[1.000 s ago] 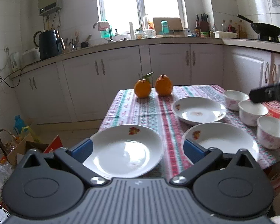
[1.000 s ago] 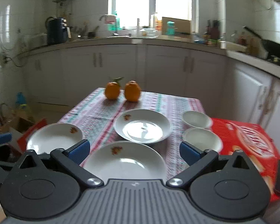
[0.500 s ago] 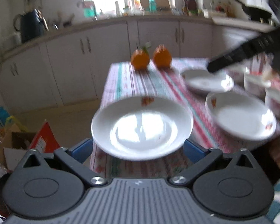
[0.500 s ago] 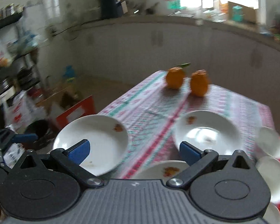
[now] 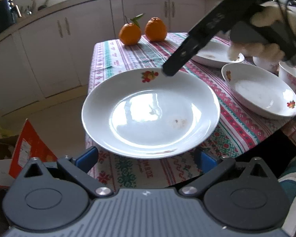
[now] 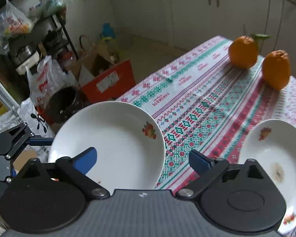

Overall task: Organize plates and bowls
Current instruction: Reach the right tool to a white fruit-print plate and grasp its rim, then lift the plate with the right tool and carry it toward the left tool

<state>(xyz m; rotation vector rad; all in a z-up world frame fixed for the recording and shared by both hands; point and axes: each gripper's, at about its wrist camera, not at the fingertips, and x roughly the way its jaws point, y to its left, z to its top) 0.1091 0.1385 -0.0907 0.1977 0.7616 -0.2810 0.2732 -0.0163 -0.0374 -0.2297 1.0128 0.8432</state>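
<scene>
Your left gripper (image 5: 146, 156) gapes wide at the near rim of the corner plate (image 5: 151, 112) overhanging the tablecloth (image 5: 146, 53), while your right gripper (image 6: 143, 158), equally wide, reaches over that plate's far rim

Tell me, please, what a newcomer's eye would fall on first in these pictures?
Probably the big white plate with a fruit motif at the table's near left corner, overhanging the edge, with both open grippers, left and right, closing in. Next, the two oranges at the far end of the striped tablecloth.
</scene>
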